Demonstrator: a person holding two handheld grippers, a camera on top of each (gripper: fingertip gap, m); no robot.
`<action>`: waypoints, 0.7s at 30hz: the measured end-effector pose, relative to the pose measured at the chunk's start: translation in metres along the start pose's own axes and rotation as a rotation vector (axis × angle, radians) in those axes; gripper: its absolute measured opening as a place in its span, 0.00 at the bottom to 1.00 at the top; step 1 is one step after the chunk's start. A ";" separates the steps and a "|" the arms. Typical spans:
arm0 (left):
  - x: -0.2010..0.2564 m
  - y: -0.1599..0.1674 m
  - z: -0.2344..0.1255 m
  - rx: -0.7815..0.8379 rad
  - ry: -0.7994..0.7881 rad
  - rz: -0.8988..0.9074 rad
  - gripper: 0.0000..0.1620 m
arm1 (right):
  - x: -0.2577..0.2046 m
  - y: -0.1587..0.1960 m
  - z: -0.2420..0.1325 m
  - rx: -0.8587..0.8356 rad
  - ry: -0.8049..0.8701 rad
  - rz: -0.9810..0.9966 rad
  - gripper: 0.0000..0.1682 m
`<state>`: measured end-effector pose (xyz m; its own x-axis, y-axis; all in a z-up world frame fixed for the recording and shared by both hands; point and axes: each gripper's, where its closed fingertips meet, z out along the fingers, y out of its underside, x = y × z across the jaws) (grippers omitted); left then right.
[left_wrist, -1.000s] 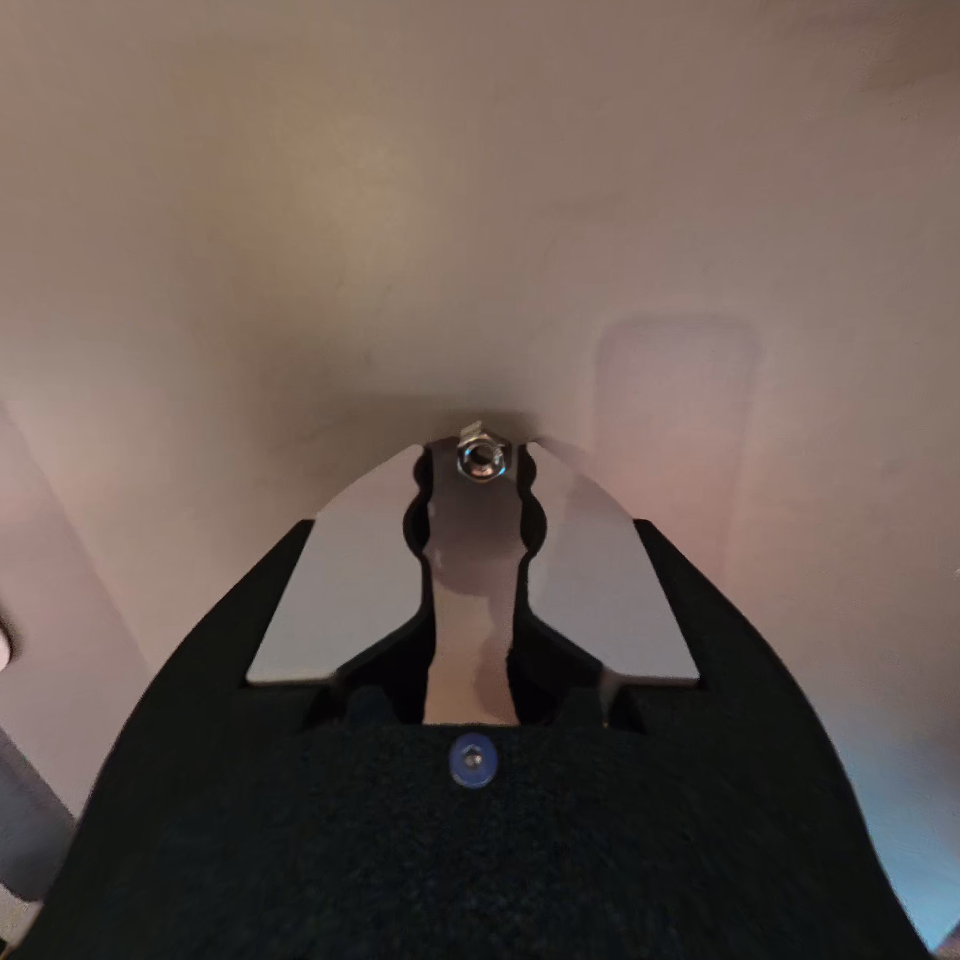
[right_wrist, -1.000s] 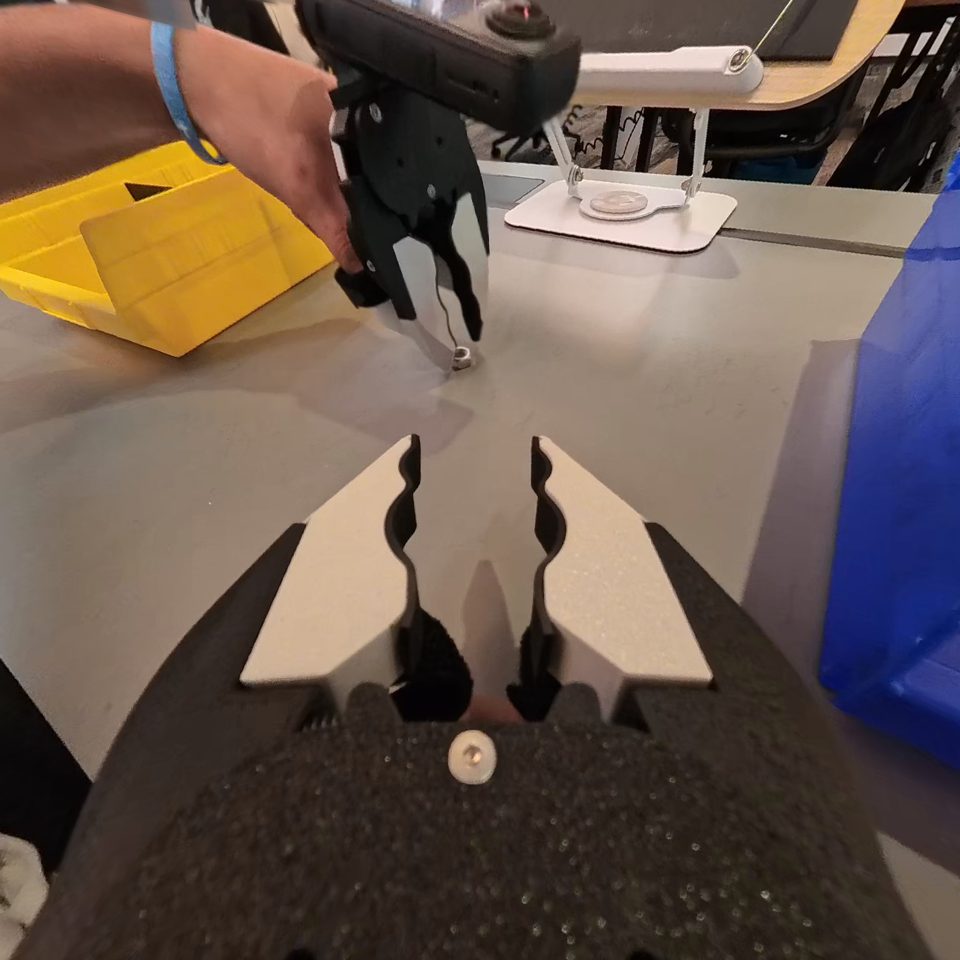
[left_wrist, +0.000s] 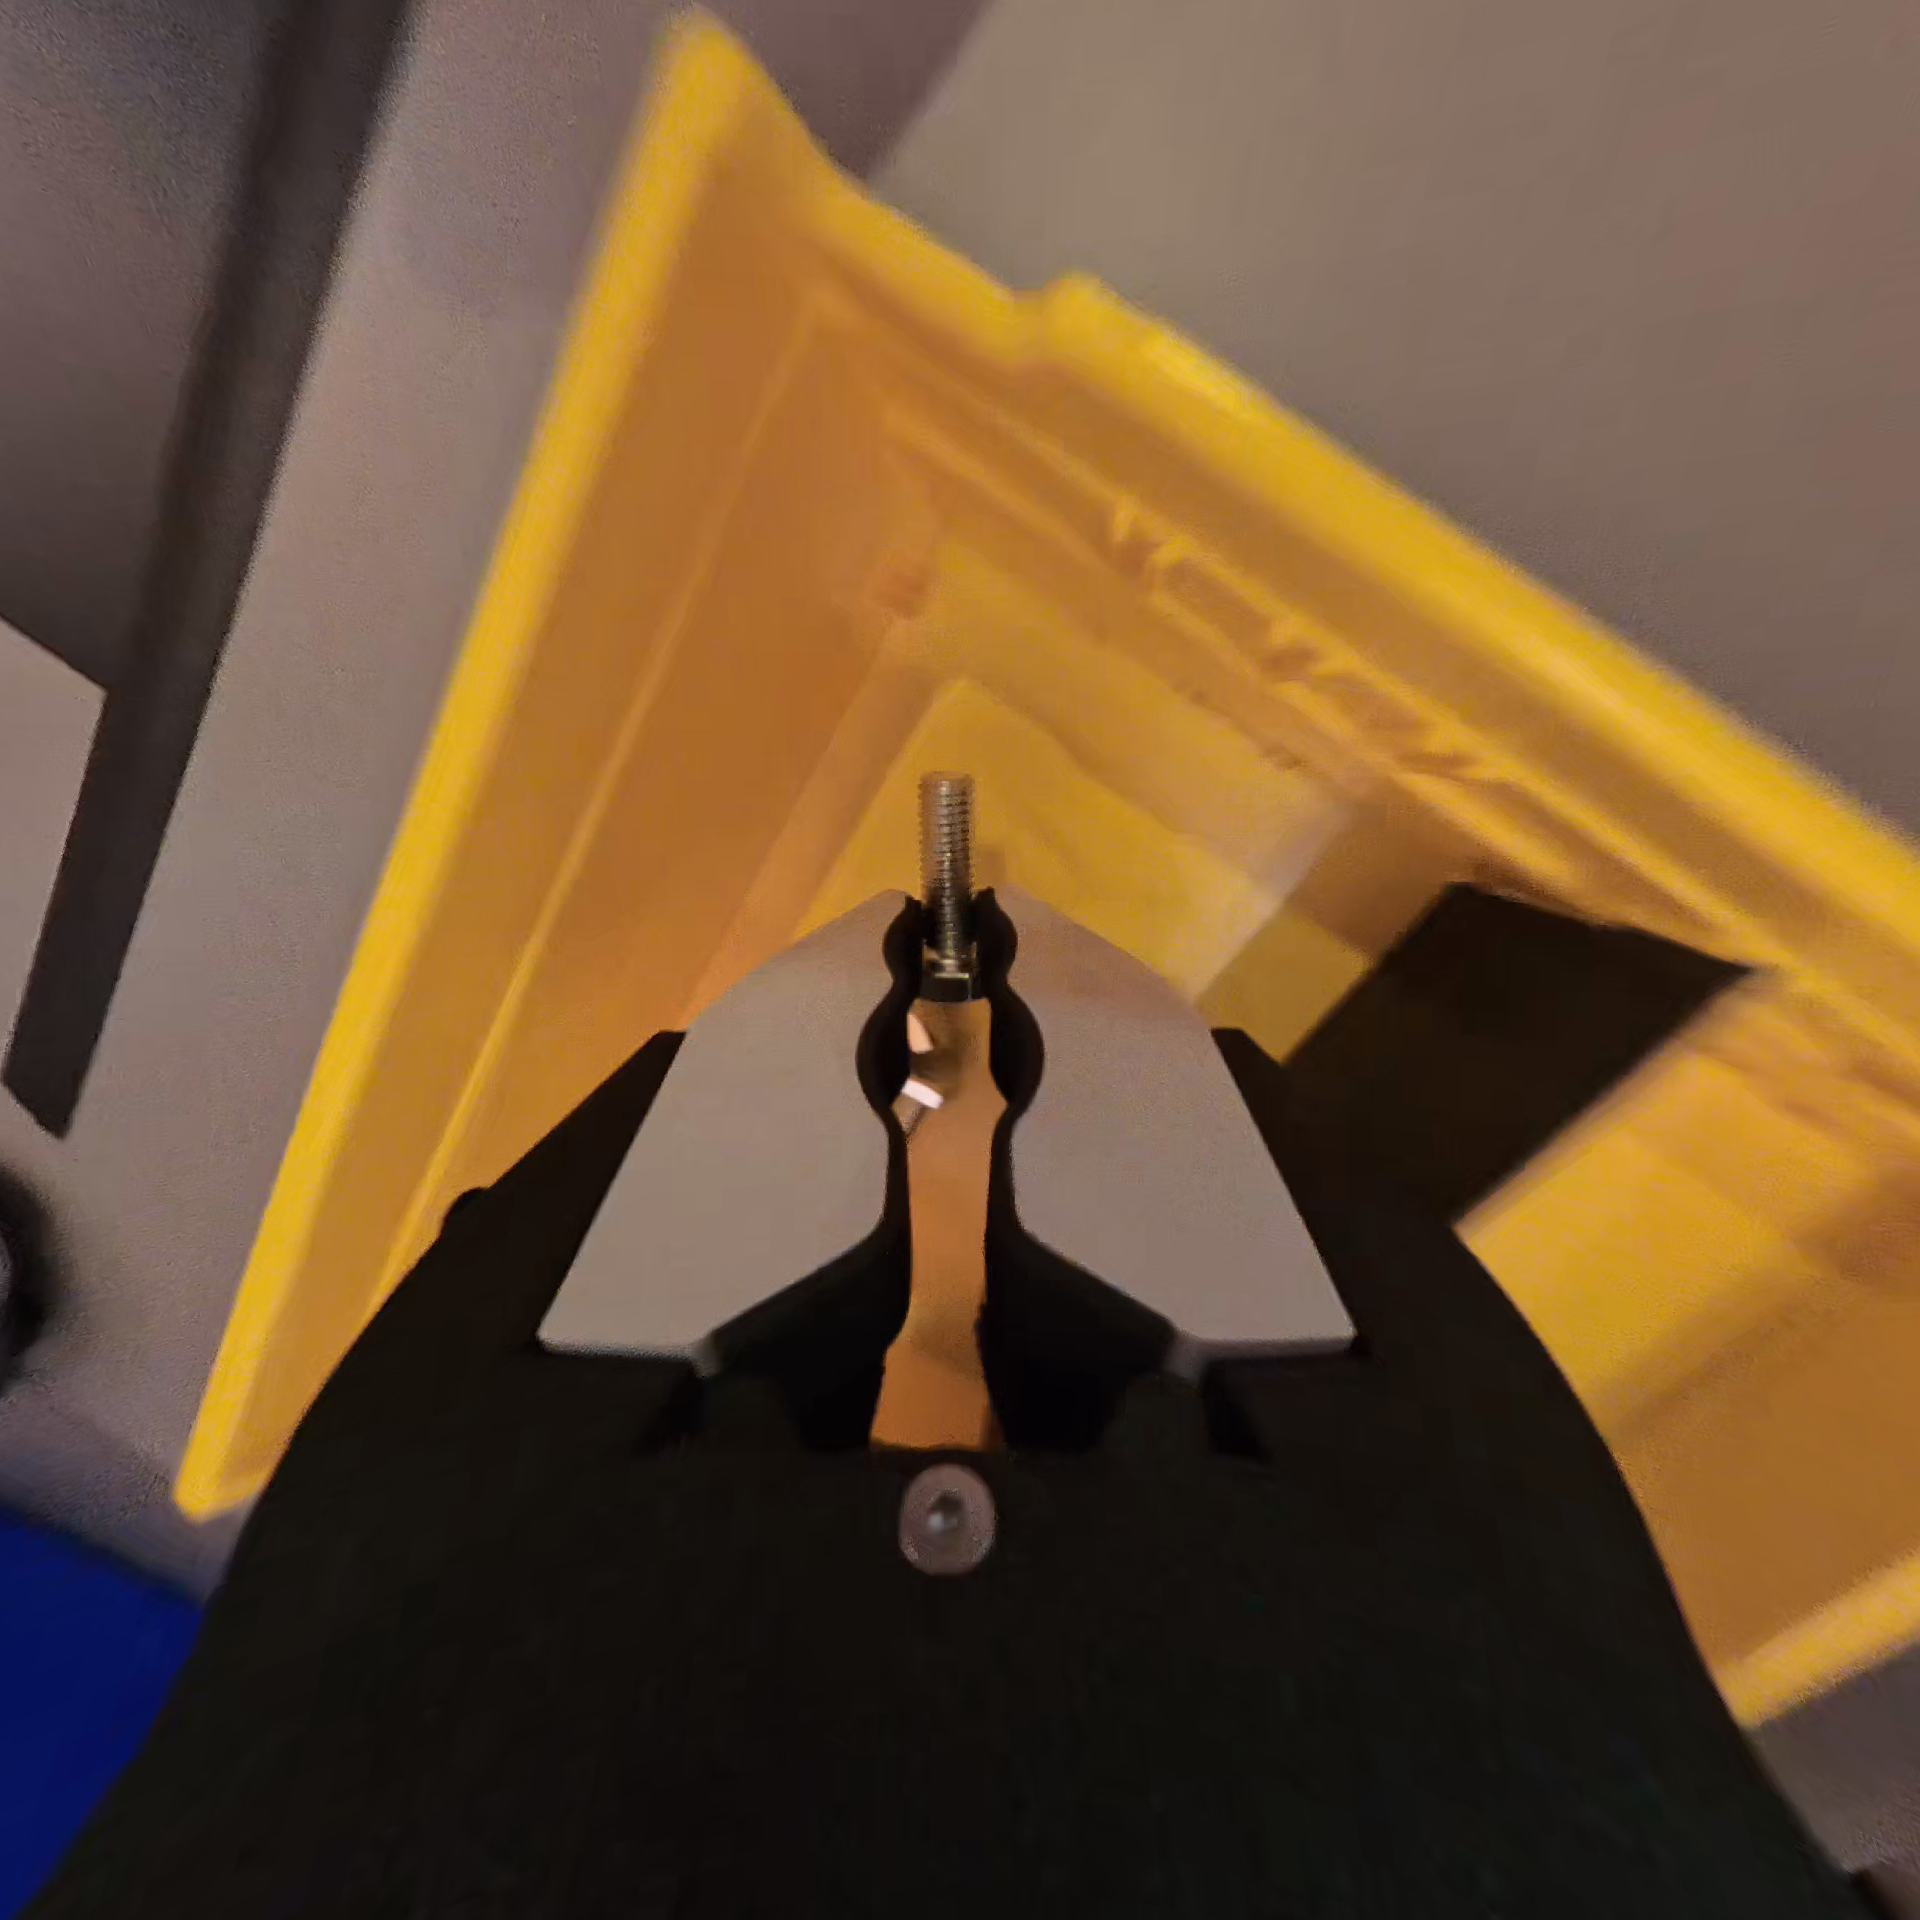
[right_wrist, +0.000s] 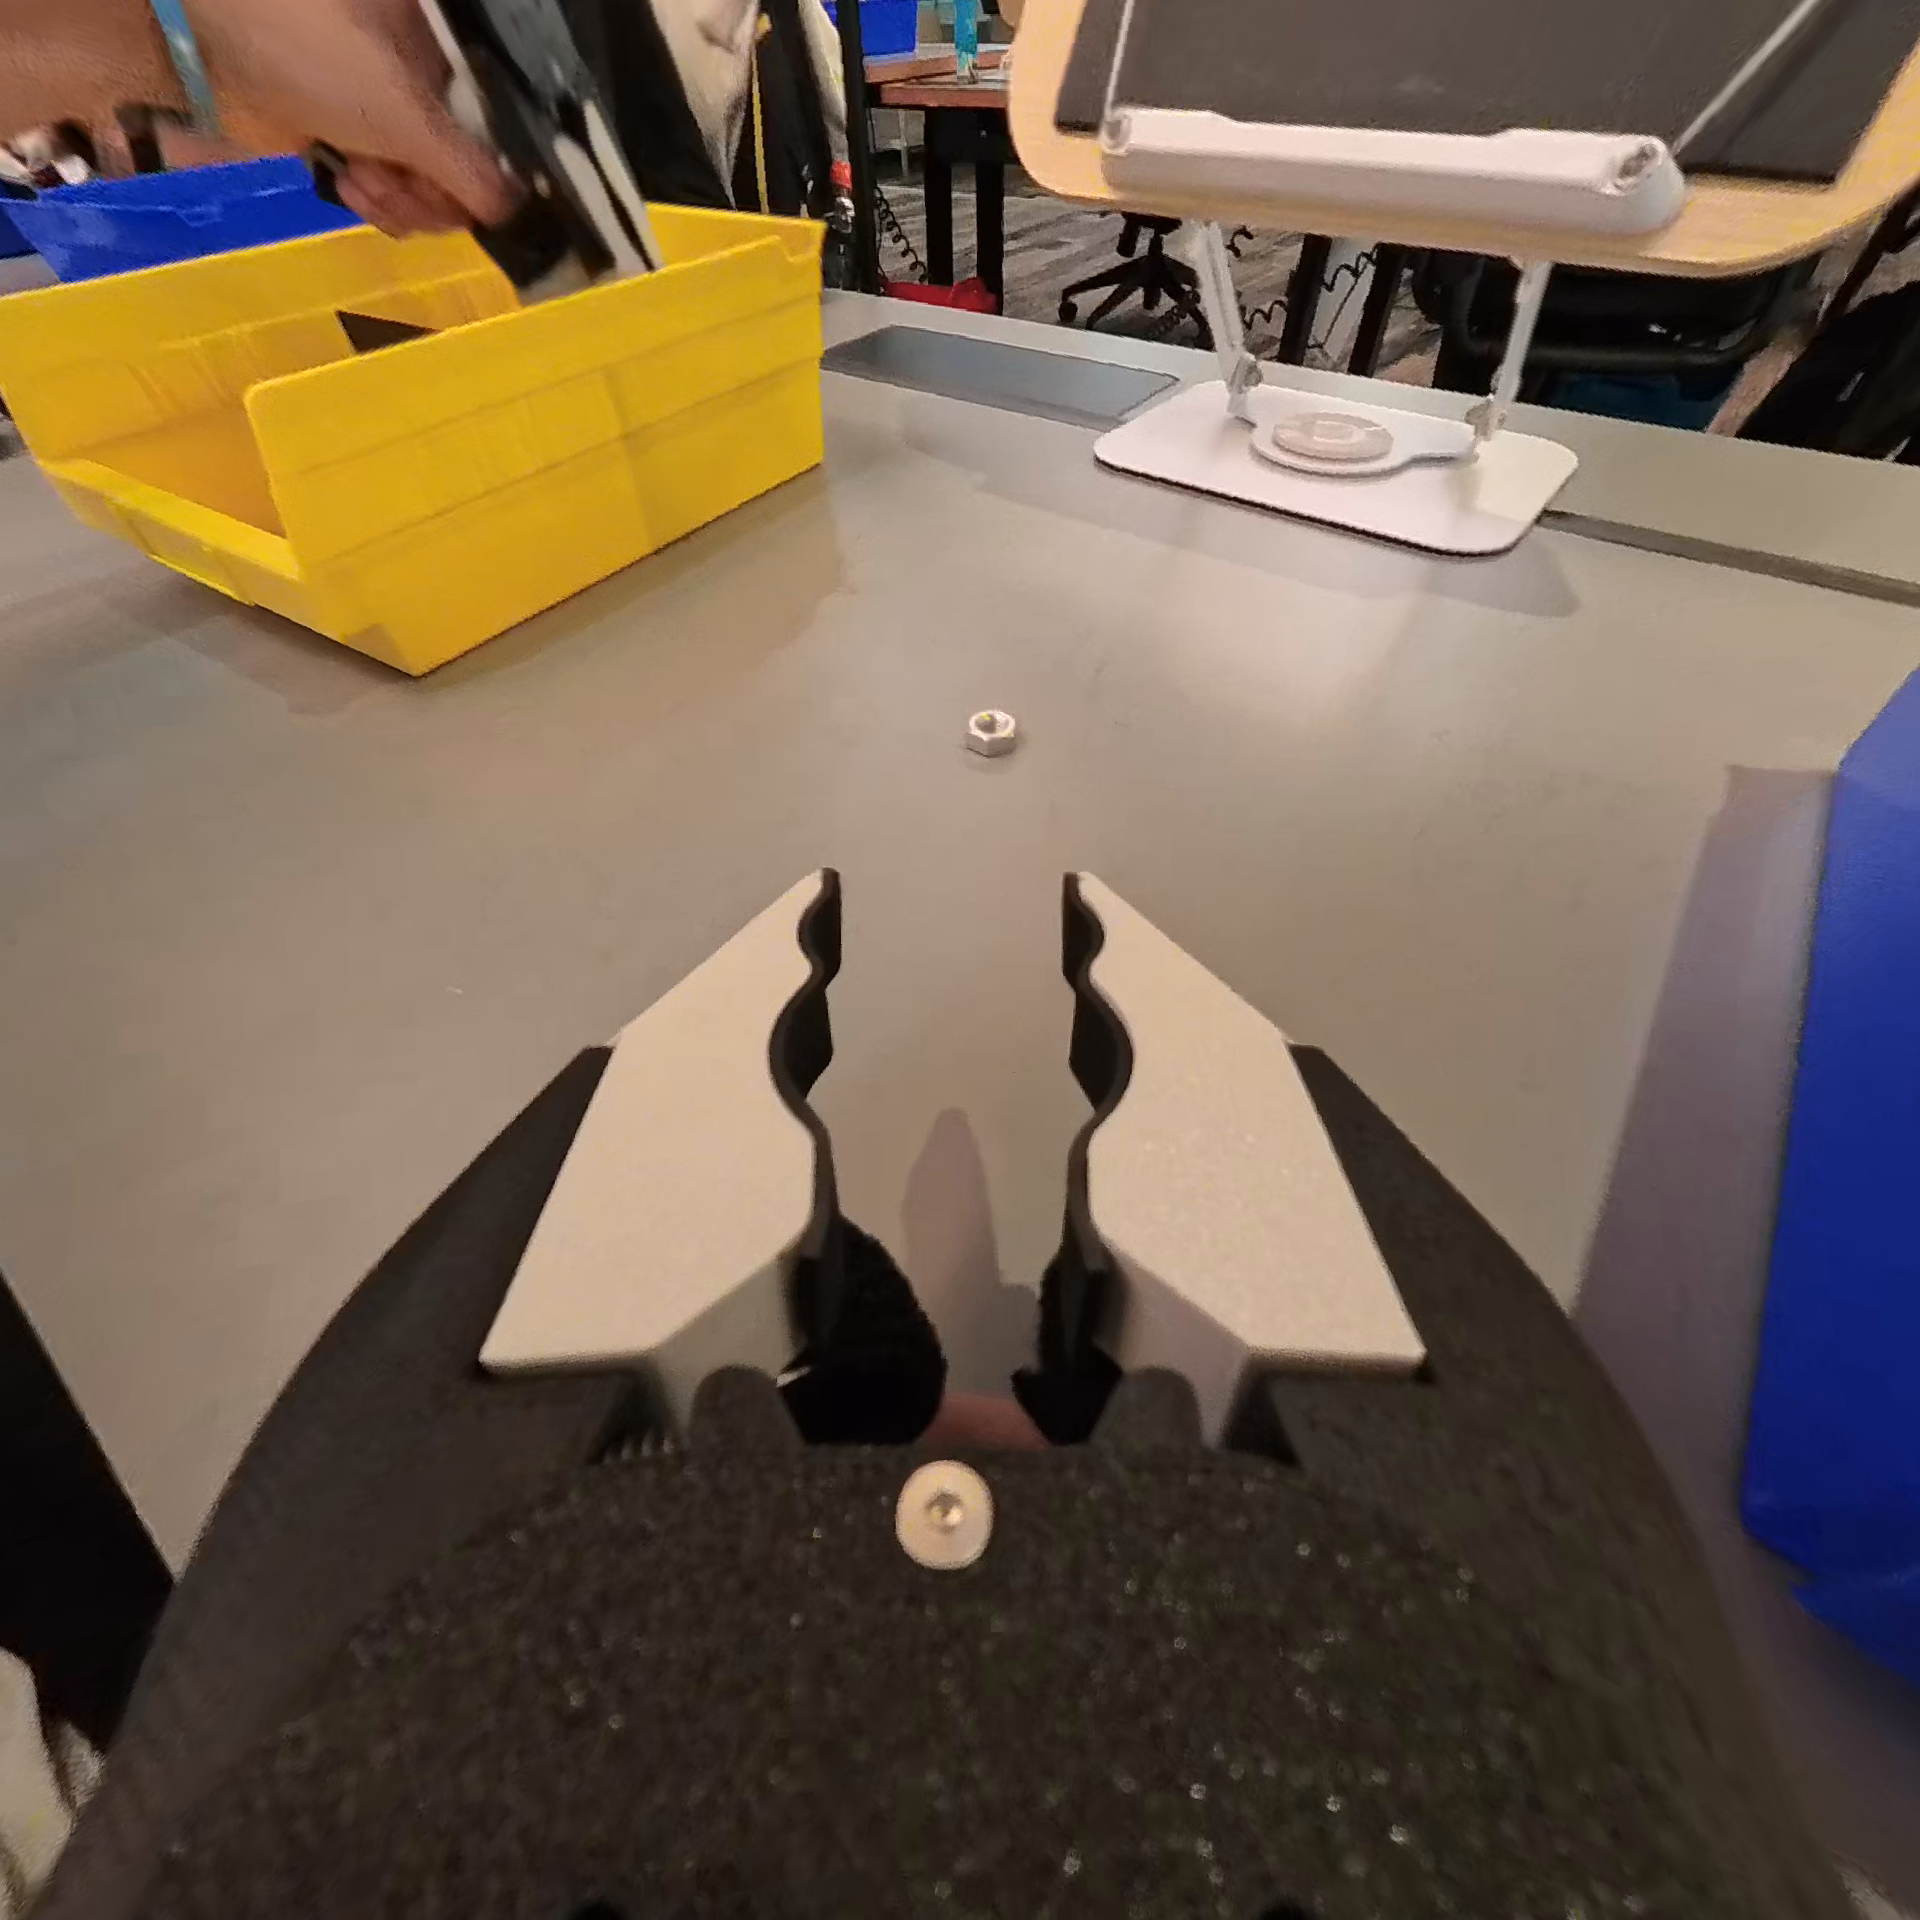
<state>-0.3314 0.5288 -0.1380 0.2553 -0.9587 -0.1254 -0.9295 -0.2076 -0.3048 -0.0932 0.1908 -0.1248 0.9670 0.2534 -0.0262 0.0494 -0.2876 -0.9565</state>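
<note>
A: What is the left gripper (left_wrist: 948, 914) doing?
B: It is clenching a small threaded bolt (left_wrist: 943, 868) by its tips, hovering over the yellow bin (right_wrist: 499, 436) sitting toward the table's (right_wrist: 312, 831) far left corner.
A: And the right gripper (right_wrist: 951, 883)?
B: It is hanging released, gripping nothing, with a silver nut (right_wrist: 992, 734) lying ahead mid-table. A blue bin (right_wrist: 1849, 1195) is standing at the right edge, a white stand (right_wrist: 1340, 468) near the far edge.

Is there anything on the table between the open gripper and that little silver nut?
No, nothing visible. The right gripper is open, and only bare grey table lies between it and the nut. The yellow bin sits off to the left and a blue bin to the right.
</note>
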 end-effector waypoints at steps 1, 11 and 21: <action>0.009 -0.009 -0.021 0.104 0.026 -0.031 0.06 | -0.003 -0.002 0.000 0.009 -0.014 -0.013 0.25; 0.305 -0.081 -0.188 0.971 0.867 -0.002 0.06 | -0.096 -0.113 -0.004 0.206 -0.688 0.156 0.24; 0.396 -0.076 -0.158 0.947 1.102 0.017 0.06 | -0.121 -0.119 -0.041 0.300 -0.961 0.308 0.17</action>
<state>-0.2016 0.1347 -0.0147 -0.4893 -0.7103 0.5060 -0.2981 -0.4091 -0.8624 -0.2056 0.1562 0.0040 0.3154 0.8721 -0.3741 -0.3559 -0.2567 -0.8986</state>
